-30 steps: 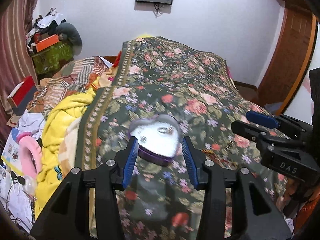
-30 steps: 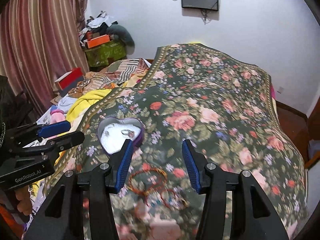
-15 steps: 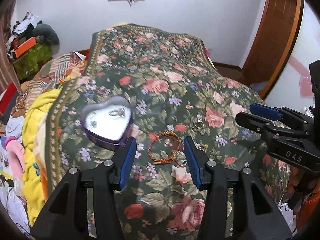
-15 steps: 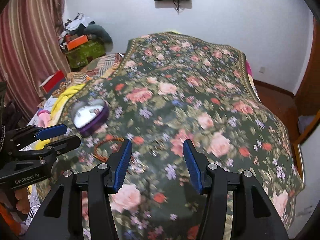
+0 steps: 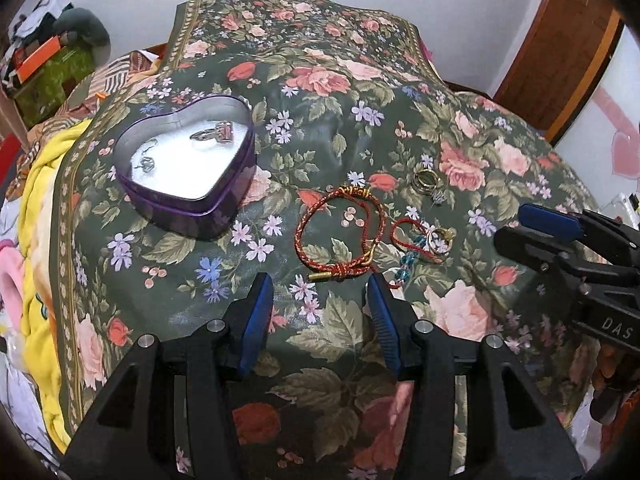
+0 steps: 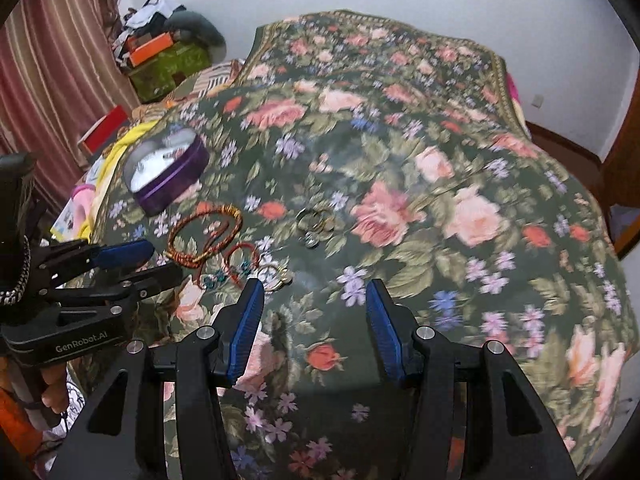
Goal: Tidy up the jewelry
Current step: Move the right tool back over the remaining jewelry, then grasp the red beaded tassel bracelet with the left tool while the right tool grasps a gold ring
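Hovering left gripper (image 5: 320, 296), jaws wide and empty, near braided red-gold cord bracelet (image 5: 338, 236) | next: grasp, carry to purple heart-shaped tin (image 5: 188, 168) (right gripper (image 6: 314, 304) also wide, idle)

Heart-shaped tin (image 5: 186, 168), red braided bracelet (image 5: 340, 236), empty left tool (image 5: 320, 300)

The left claw (image 5: 320, 300) has swung from the heart tin (image 5: 188, 168) to the braided bracelet (image 5: 340, 236).

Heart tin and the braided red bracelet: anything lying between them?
No. In the left wrist view only bare floral bedspread separates the heart tin from the braided red bracelet.
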Demonstrator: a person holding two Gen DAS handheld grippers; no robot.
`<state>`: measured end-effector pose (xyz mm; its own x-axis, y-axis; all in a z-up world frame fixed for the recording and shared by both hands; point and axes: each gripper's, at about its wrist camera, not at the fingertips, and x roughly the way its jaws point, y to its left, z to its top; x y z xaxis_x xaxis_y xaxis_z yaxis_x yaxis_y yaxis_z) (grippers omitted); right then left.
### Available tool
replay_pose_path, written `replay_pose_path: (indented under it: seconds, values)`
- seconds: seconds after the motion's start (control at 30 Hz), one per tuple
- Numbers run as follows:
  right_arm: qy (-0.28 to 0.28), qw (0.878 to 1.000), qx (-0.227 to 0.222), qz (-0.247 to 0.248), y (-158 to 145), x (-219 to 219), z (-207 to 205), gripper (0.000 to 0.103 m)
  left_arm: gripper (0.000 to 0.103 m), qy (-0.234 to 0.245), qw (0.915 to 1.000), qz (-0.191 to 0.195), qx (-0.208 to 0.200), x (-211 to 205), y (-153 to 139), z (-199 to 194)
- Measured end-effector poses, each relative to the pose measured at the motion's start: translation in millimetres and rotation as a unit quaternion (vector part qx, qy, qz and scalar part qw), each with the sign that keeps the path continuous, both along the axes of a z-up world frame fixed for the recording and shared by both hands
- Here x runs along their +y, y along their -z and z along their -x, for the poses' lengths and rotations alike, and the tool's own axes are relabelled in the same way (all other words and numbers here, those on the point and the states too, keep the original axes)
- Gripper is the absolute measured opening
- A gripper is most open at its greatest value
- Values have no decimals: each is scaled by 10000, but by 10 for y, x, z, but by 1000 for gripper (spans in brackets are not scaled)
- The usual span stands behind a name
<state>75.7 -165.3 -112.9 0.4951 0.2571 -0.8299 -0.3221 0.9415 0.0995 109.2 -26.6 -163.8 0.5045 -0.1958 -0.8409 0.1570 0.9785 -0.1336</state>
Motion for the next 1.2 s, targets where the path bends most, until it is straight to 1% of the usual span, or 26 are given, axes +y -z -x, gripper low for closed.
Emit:
replay_pose_path:
  seconds: [0.1,0.2,0.27,0.43,0.5,0.57,0.7,0.8,0.83,0.87,0.97,1.0,1.03,1.2]
  values:
    - [-54,9999,163,-19,88,41,-37,49,53,120,9998,-139,-76,-68,15,-20]
    - [-139,9994,311,-110,164,78,-66,49,54,241,9992,-276,-144,-144,46,-48]
    - [-221,9990,375,-81,202,115,-67,49,54,277,9989,-342,-184,-176,58,-65]
    - [-309,9990,316,15,220,150,-59,48,53,233,9991,-237,-248,-162,74,-90]
    - [-283,9991,308,24,230,154,-79,45,50,235,9989,-282,-287,-175,76,-86]
    - [-261,9992,299,32,243,160,-94,43,41,249,9987,-317,-315,-189,78,-85]
    - [-292,9992,230,147,261,212,-122,40,36,305,9985,-303,-339,-199,84,-90]
    - [-361,9989,198,211,266,242,-130,35,33,345,9984,-276,-343,-211,91,-90]
    - [-384,9989,189,214,268,245,-131,30,31,346,9985,-250,-334,-211,93,-95]
    - [-407,9988,178,221,268,253,-133,23,28,347,9986,-220,-326,-207,94,-98]
    - [-413,9987,173,239,261,265,-133,21,17,330,9989,-161,-297,-204,94,-113]
    - [-405,9988,182,227,255,257,-125,20,16,323,9989,-168,-295,-204,92,-111]
    - [-410,9987,214,191,250,245,-119,8,15,323,9989,-173,-290,-203,89,-106]
    - [-292,9992,267,62,194,133,-58,8,13,370,9987,-206,-293,-192,41,-33]
